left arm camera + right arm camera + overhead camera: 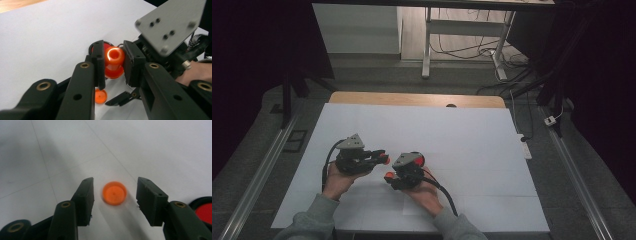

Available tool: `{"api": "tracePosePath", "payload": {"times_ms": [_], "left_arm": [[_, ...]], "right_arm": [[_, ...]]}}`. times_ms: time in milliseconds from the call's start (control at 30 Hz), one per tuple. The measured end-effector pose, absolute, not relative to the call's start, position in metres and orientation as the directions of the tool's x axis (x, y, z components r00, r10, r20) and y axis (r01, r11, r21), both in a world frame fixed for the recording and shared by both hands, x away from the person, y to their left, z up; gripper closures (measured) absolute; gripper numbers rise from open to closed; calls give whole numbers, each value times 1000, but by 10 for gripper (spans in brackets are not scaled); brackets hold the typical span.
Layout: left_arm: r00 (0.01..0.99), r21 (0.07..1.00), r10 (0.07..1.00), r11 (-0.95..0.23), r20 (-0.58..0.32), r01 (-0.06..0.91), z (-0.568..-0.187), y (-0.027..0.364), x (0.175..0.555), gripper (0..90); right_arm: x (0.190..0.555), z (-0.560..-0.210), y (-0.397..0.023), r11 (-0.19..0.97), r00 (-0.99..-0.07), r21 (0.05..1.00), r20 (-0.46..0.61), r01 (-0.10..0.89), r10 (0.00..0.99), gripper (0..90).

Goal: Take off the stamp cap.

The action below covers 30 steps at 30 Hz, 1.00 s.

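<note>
My left gripper (112,65) sits closest to its own camera, its two black jaws clamped on a small orange plastic spool-shaped piece (114,62), which stands between the pads with its hollow end toward the lens. Just beyond that piece I see a round red disc with a black rim (108,45) lying on the white paper-covered table (50,37). Below my left jaws a small flat orange plastic cap (100,96) rests on the sheet, with one black finger (120,99) of my right gripper beside it.

My right gripper (115,200) has its jaws apart; with no earlier picture I can only say the pads do not press on anything. The orange cap (114,193) lies on the table between them, clear of both pads and slightly blurred. The red disc (205,212) is off to the side of one jaw.

From above, my left gripper (379,158) and right gripper (393,179) are near each other, tips almost meeting
</note>
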State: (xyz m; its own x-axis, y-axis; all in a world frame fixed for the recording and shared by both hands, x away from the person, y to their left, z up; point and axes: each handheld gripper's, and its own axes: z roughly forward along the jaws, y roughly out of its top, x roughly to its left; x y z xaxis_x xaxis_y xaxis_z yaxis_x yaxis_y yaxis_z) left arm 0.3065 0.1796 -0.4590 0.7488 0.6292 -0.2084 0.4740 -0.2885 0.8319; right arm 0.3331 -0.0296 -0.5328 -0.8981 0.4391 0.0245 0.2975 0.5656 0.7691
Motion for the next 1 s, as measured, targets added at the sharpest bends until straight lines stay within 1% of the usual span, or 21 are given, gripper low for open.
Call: {"api": "tracePosePath", "payload": {"times_ms": [333,733,1000], "left_arm": [[750,825,626,-296,-214,482,-462,177,307,727],[751,823,623,-294,-222,487,-462,177,306,727],[753,824,620,-294,-222,484,-461,176,305,727]], "right_arm": [[328,-519,-58,530,-895,799,23,284,445,434],[319,-503,-120,459,-869,841,28,288,493,422],[309,-497,-173,418,-833,855,30,308,553,415]]}}
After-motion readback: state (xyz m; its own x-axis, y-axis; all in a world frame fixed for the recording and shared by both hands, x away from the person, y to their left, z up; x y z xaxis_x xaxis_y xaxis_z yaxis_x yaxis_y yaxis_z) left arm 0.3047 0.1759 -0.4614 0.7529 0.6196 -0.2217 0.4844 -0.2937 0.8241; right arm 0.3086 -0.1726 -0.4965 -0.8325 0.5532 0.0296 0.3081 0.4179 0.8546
